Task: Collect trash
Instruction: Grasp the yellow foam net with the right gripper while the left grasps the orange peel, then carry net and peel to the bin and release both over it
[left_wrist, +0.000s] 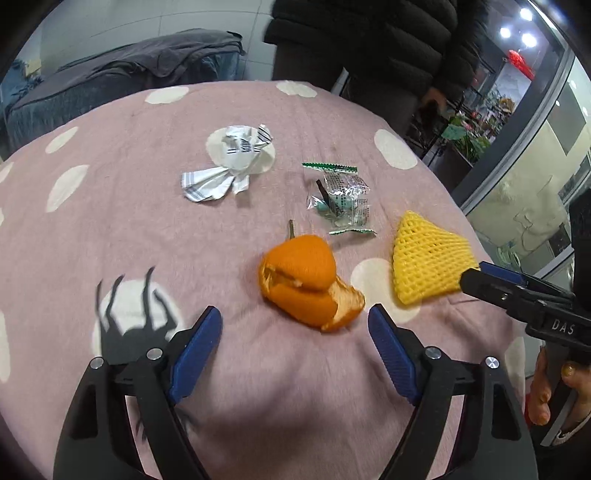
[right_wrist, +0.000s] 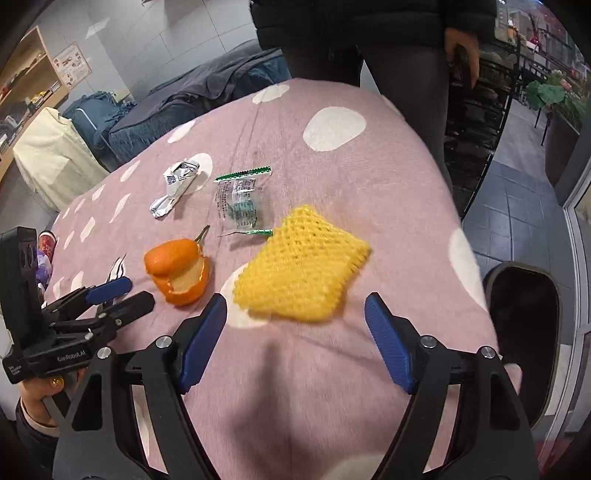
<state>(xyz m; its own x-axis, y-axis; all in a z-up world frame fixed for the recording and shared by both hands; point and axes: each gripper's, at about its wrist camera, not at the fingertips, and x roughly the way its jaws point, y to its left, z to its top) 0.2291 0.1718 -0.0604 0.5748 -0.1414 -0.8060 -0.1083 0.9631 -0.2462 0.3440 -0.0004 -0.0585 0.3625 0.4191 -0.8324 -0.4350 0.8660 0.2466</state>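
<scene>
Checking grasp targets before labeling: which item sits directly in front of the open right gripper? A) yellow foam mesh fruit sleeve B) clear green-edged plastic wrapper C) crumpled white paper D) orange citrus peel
A: in the right wrist view, the yellow foam mesh fruit sleeve lies just ahead of the open right gripper, while the orange citrus peel sits off to its left.

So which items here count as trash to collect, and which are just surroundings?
Trash: orange peel, yellow foam fruit net, clear green-edged plastic wrapper, crumpled white paper wrapper.

Surroundings: pink polka-dot tablecloth, grey-covered sofa, standing person in black jacket.
</scene>
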